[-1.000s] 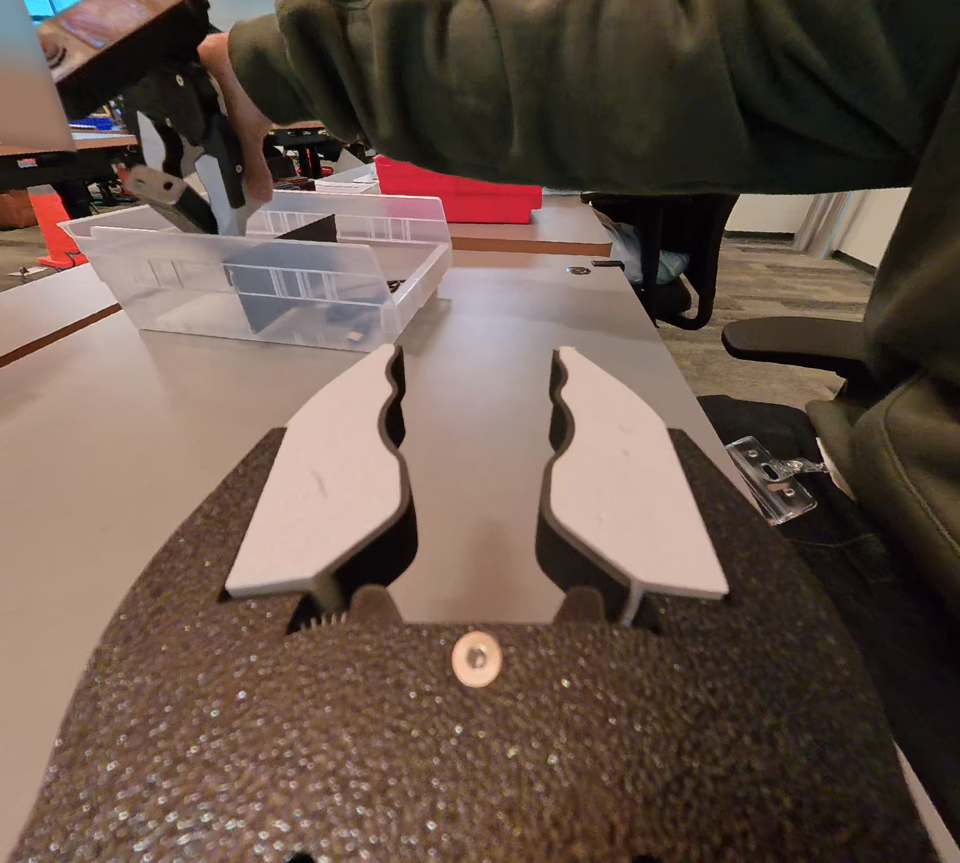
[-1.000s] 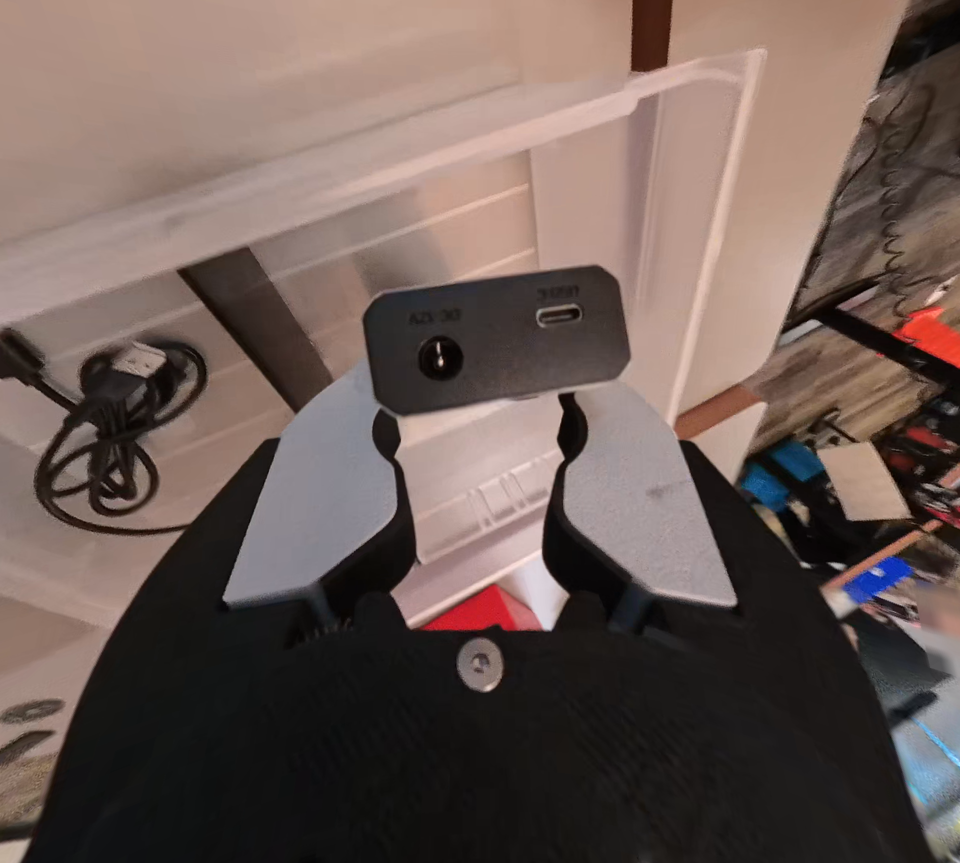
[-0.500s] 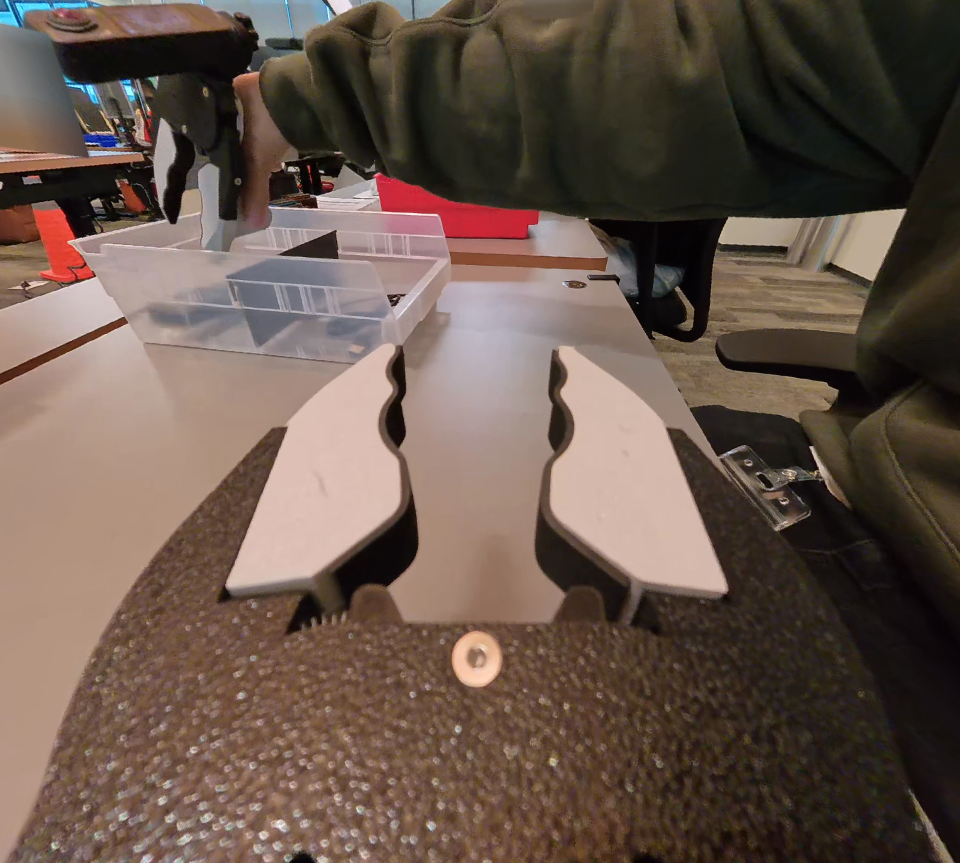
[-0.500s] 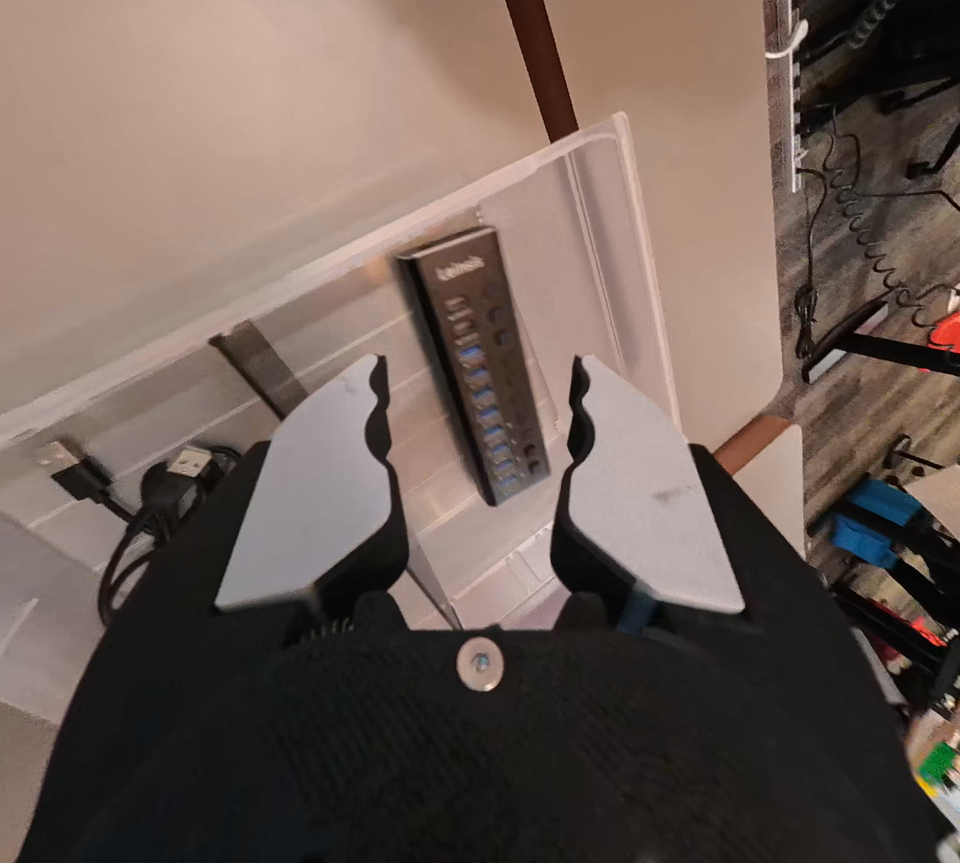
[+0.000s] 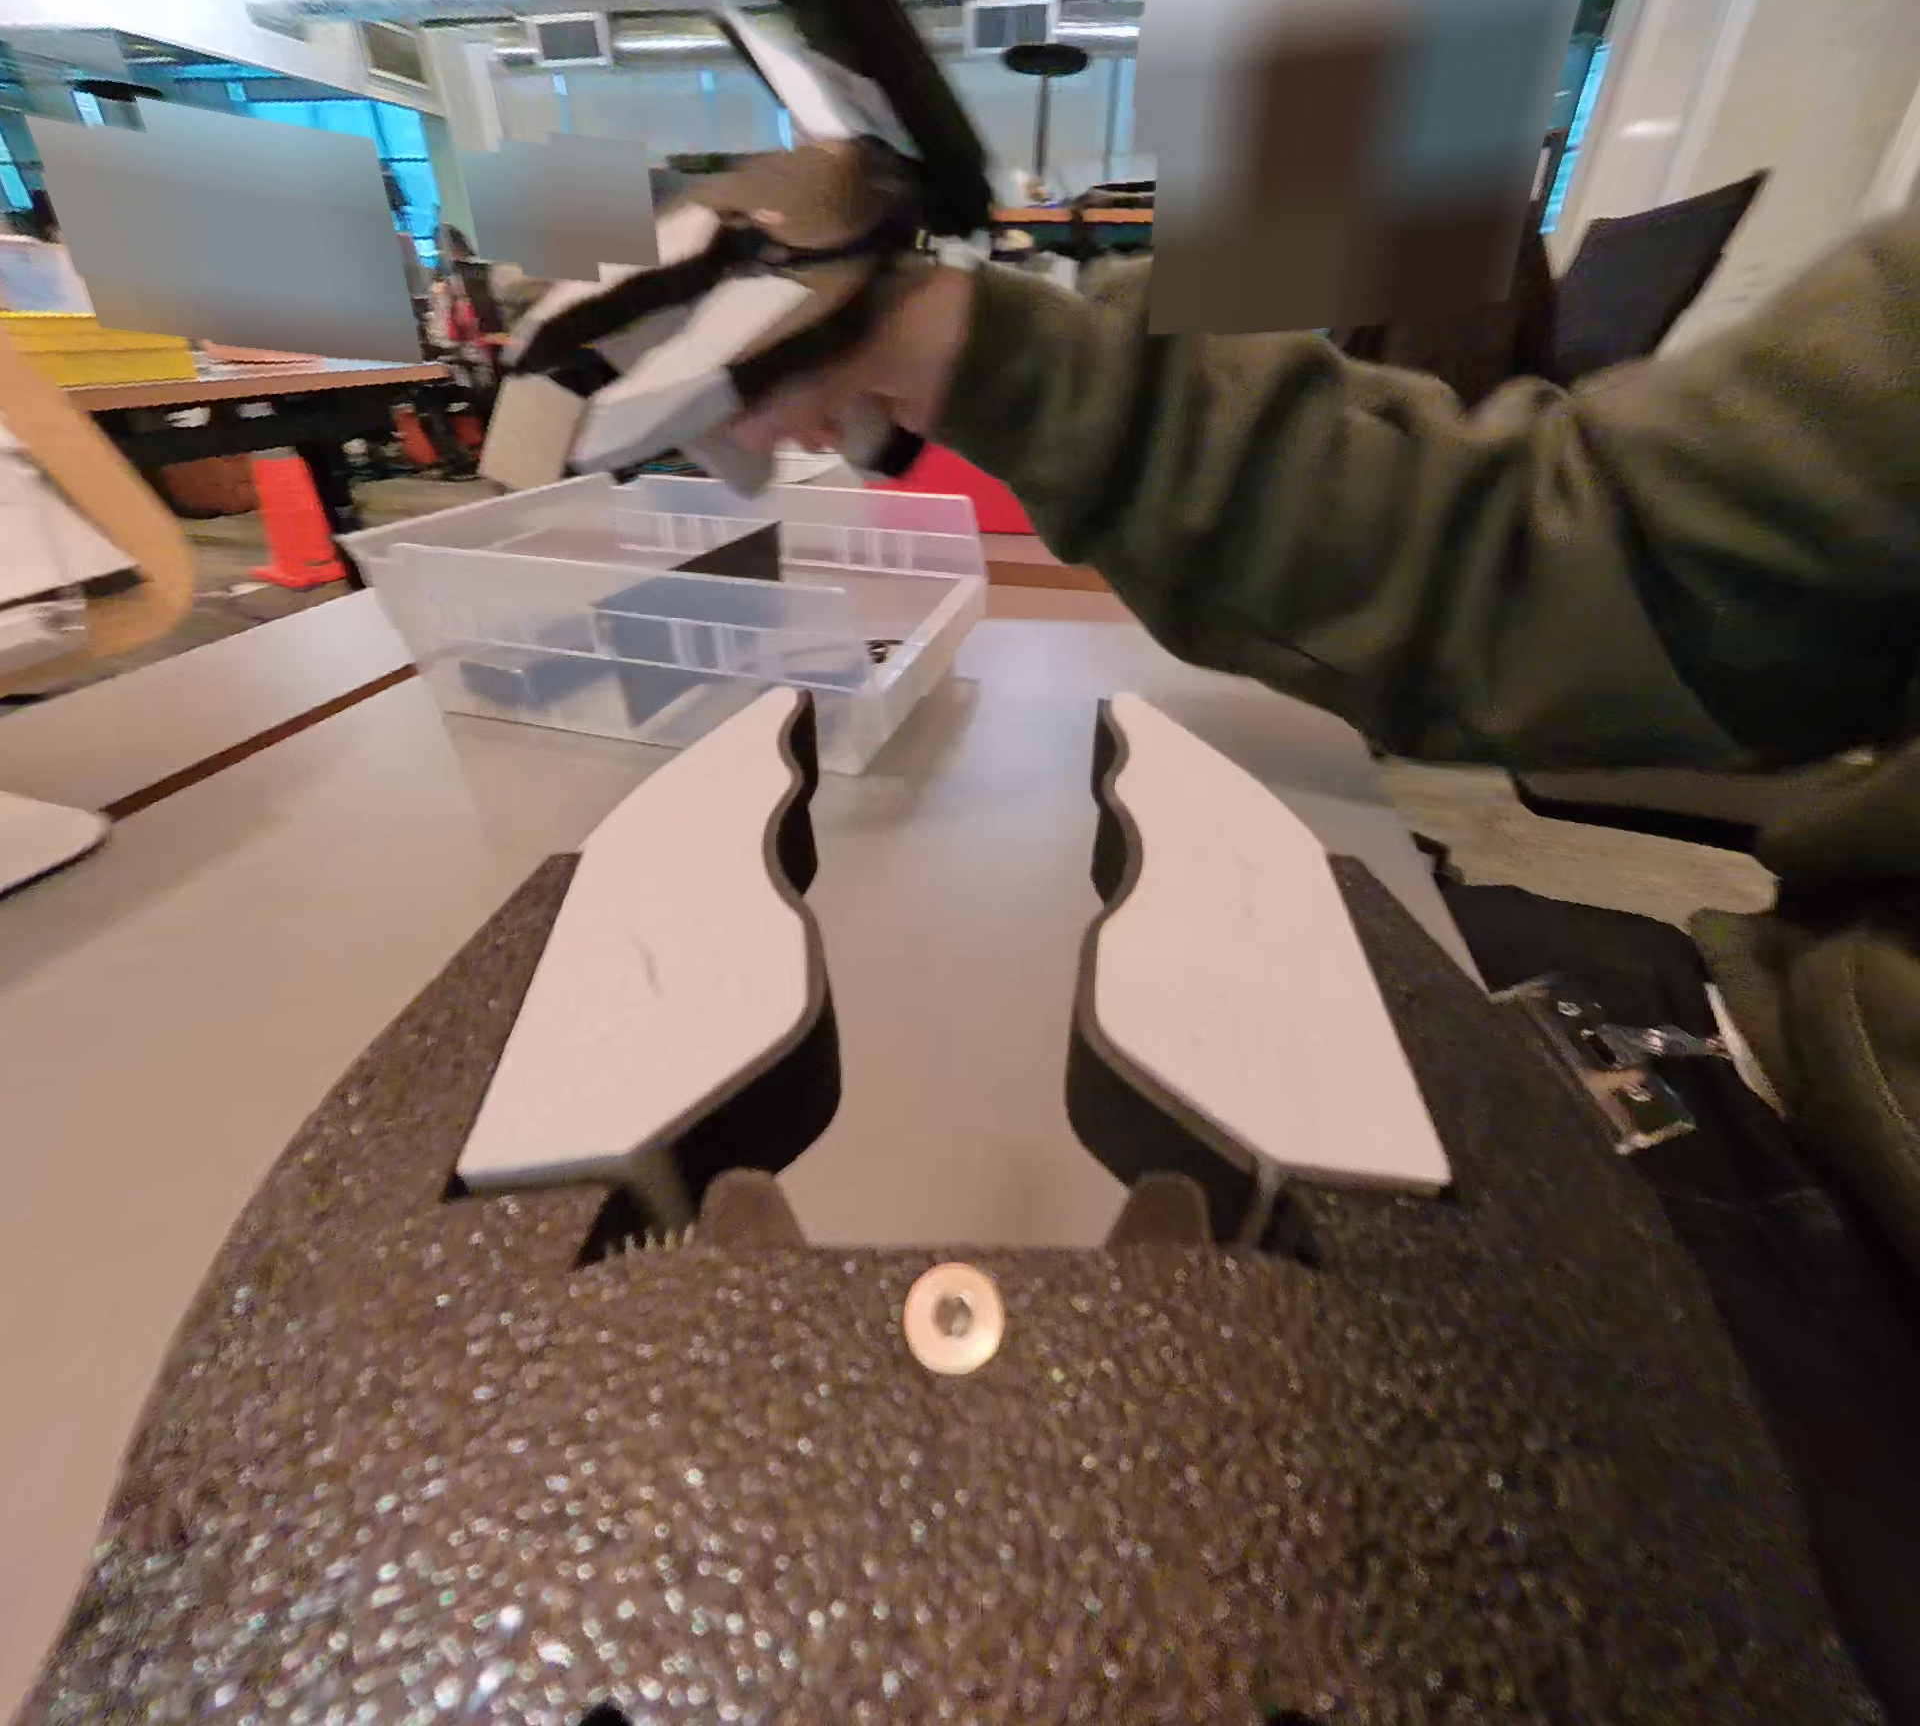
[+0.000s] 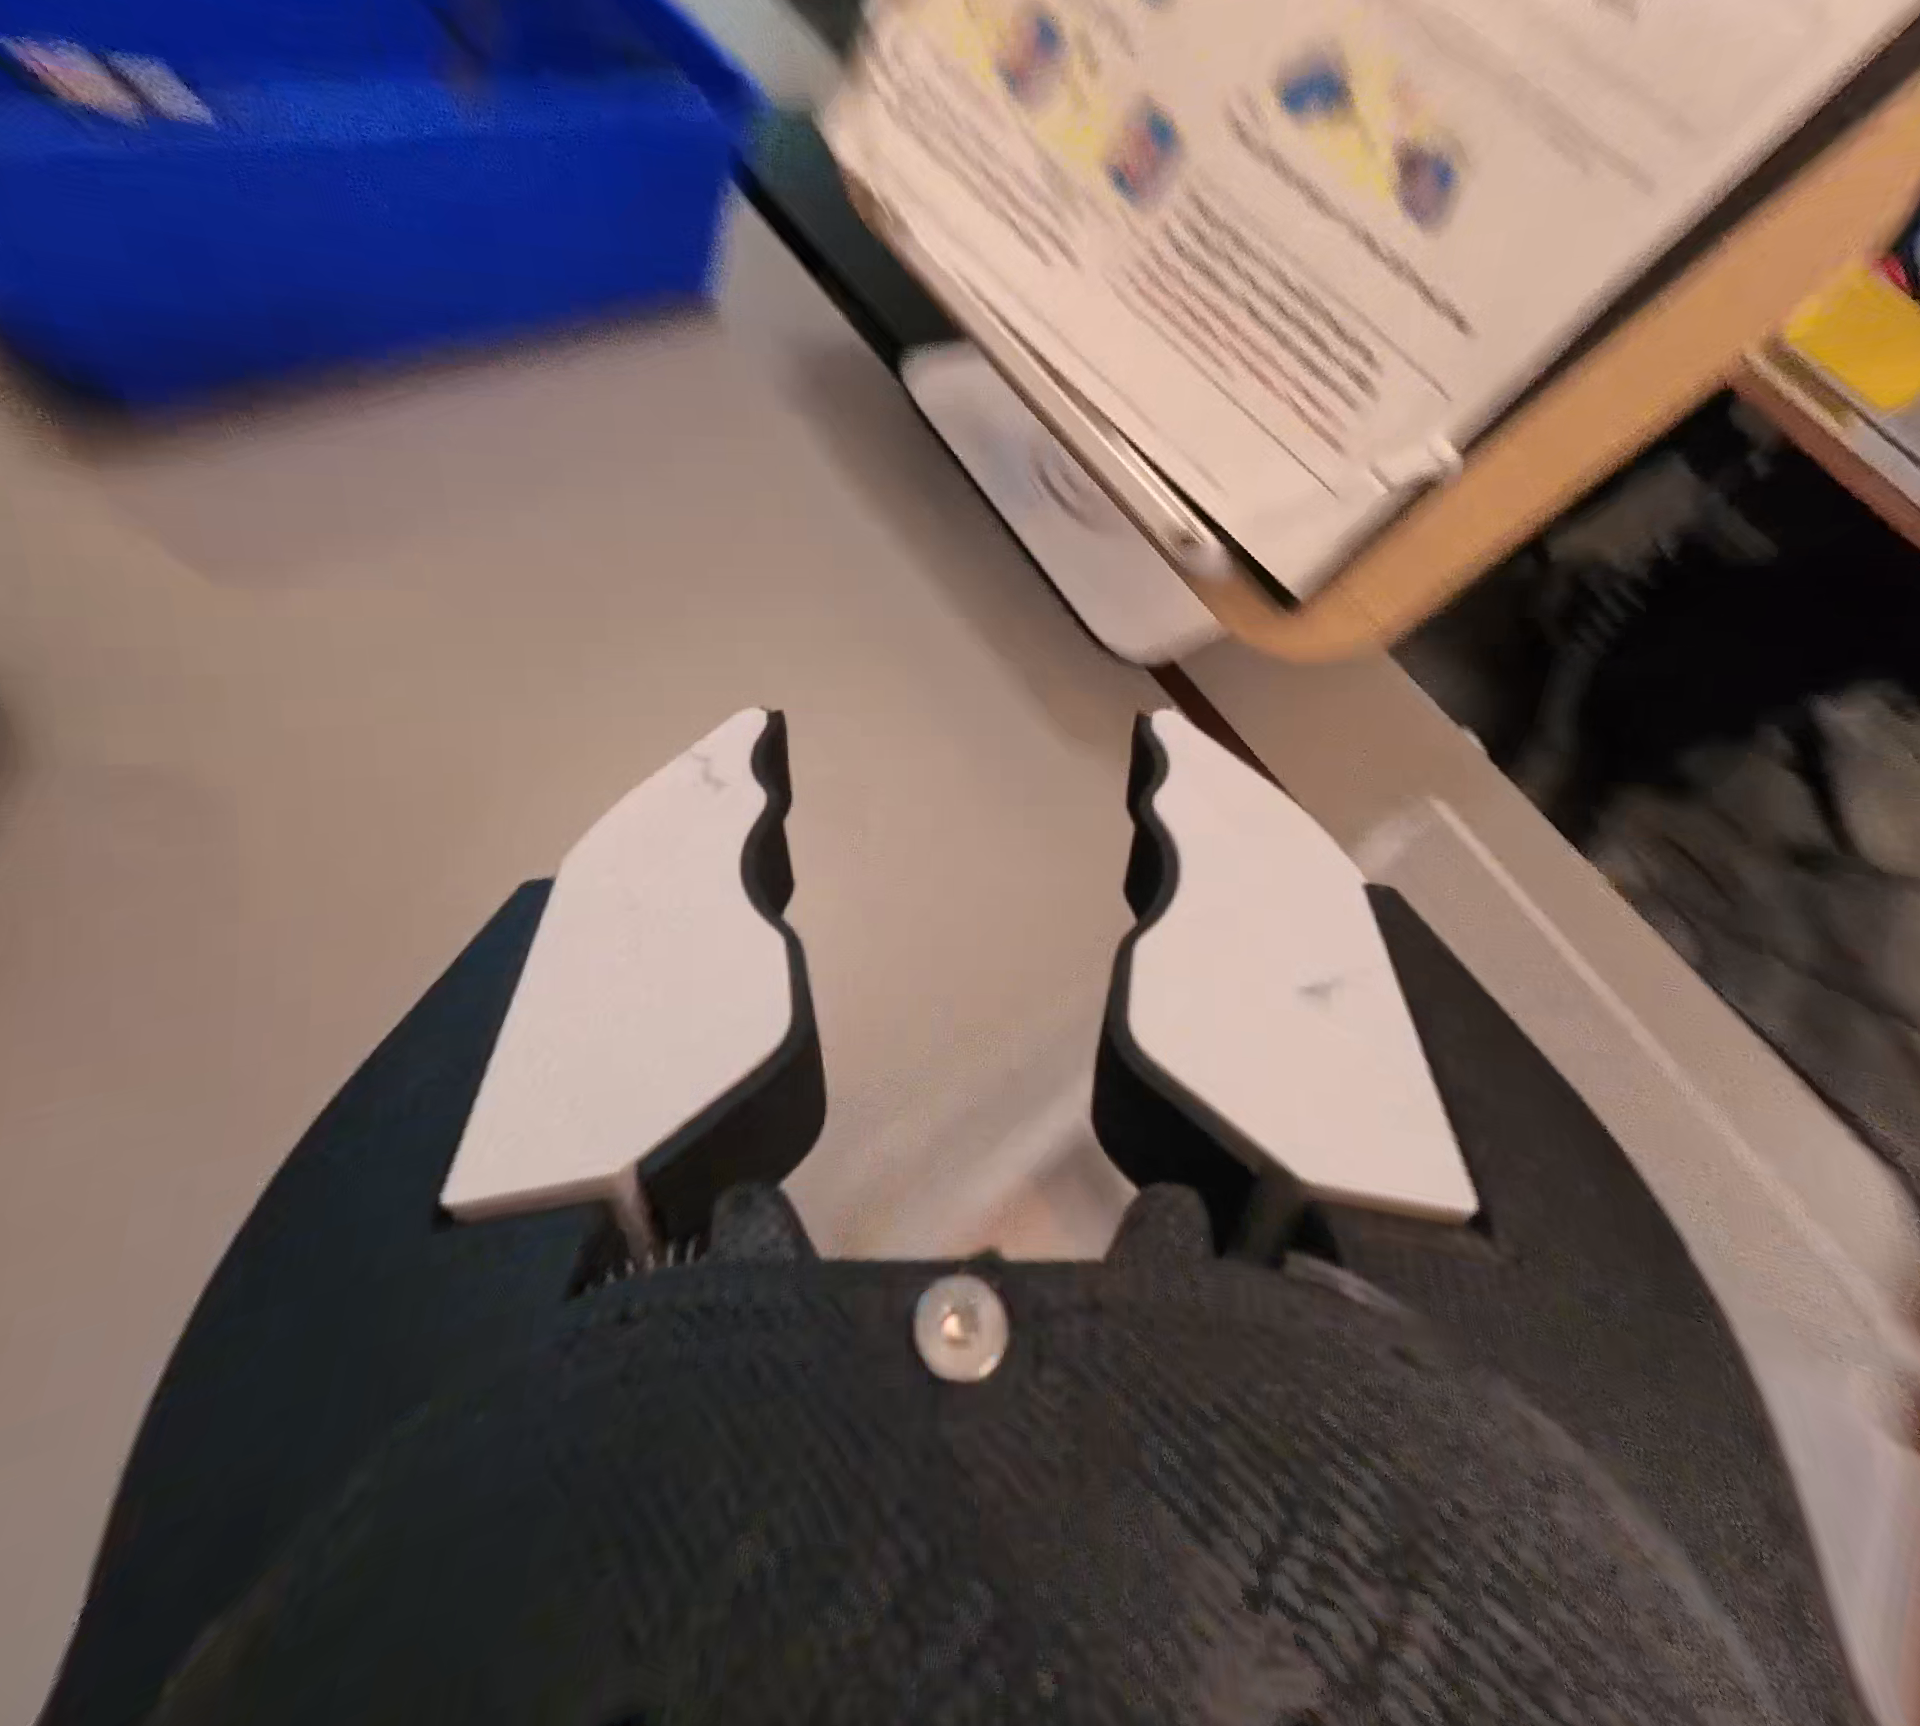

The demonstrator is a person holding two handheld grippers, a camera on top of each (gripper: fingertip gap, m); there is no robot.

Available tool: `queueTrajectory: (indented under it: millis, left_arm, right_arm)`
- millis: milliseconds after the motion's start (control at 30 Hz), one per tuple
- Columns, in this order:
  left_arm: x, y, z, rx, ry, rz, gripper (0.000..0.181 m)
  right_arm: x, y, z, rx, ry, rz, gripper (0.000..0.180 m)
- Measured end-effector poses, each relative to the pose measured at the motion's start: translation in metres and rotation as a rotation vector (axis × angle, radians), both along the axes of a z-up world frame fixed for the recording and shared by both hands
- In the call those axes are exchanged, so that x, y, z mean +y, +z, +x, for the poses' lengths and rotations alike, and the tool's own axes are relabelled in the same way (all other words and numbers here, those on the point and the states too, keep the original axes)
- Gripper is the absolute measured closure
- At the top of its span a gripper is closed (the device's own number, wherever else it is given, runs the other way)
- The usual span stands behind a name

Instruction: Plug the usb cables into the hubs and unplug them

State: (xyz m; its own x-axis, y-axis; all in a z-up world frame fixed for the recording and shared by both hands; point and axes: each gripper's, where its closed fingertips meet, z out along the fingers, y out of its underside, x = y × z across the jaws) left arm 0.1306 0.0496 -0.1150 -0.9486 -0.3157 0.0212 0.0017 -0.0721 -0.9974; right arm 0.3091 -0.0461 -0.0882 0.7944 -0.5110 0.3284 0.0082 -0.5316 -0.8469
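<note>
right gripper (image 6: 956,731): jaws apart, empty, over the grey table (image 6: 416,637)
blue bin (image 6: 312,118): upper left
printed sheet (image 6: 1351,66): upper right, blurred

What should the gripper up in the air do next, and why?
Probably swing back down over the clear bin. The right gripper is raised above it, jaws open and empty, and its own blurred view faces a blue bin and a paper sheet, not the bin with the dark block in it. The left gripper is open and empty too.
</note>
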Motion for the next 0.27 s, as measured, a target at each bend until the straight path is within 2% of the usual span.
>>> queueTrajectory:
  millis: [33, 133, 200, 267]
  left_arm:
    - [0.008, 0.003, 0.004, 0.004, 0.045, 0.021, 0.132]
    - [0.050, 0.011, 0.019, 0.014, 0.240, 0.153, 0.134]
    - [0.099, 0.014, 0.033, 0.071, 0.453, 0.238, 0.137]
    - [0.160, 0.008, 0.049, 0.221, 0.704, 0.282, 0.140]
  right_arm:
    - [0.015, 0.001, -0.021, -0.016, 0.038, 0.097, 0.117]
    - [0.042, -0.011, -0.076, -0.083, 0.129, 0.244, 0.121]
    - [0.050, -0.028, -0.101, -0.092, 0.185, 0.242, 0.123]
    - [0.047, -0.047, -0.112, -0.084, 0.194, 0.200, 0.123]
